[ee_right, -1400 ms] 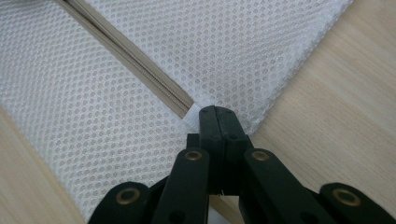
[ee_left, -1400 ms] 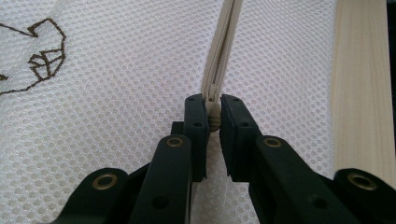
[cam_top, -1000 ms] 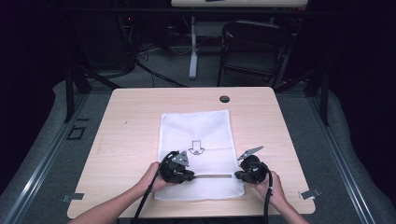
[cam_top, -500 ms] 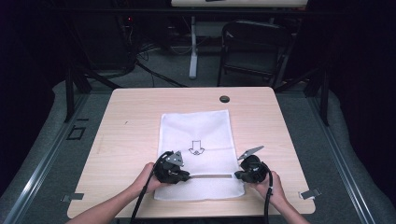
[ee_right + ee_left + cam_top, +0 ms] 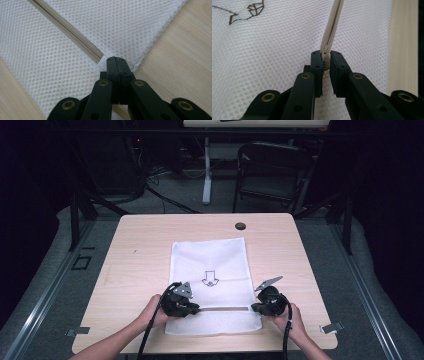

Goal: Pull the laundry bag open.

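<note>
White mesh laundry bag (image 5: pixel 210 285) lies flat on the pale wooden desk (image 5: pixel 140 250), near edge. Left claw (image 5: pixel 325 58) clamped on the beige zipper pull (image 5: pixel 326 63); right claw (image 5: pixel 116 62) pinched shut on the bag's zipper end. Advice: keep the right anchor taut, draw the pull straight along the ribbed teeth. Mesh is fine, honeycombed, limp.

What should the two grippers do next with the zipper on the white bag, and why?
Probably slide the left gripper along the zipper toward the right gripper. Its fingers pinch the zipper pull at one end of the mesh bag, while the right gripper clamps the bag's far end, holding it flat. The zipper between them looks closed, so pulling should open it.
</note>
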A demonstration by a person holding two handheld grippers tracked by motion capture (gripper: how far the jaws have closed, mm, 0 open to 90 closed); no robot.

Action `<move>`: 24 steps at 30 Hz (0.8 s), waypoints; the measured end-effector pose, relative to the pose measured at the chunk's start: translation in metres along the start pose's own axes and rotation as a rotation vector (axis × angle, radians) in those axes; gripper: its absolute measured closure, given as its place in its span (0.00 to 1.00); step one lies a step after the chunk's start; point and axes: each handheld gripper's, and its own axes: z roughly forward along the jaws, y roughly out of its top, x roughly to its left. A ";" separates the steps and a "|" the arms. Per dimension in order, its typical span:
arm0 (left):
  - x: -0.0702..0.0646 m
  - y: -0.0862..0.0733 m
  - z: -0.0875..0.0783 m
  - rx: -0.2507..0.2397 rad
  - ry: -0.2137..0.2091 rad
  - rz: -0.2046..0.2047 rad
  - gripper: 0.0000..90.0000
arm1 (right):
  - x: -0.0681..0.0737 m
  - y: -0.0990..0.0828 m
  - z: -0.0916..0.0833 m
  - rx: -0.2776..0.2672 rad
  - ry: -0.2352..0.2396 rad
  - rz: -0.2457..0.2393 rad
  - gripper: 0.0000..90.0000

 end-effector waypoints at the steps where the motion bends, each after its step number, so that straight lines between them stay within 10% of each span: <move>1: 0.000 0.000 0.000 0.000 -0.001 -0.004 0.91 | 0.000 0.000 0.000 0.000 0.001 -0.001 1.00; 24: 0.000 -0.008 -0.014 -0.001 0.018 0.001 0.91 | 0.000 0.000 0.000 -0.005 -0.001 0.005 1.00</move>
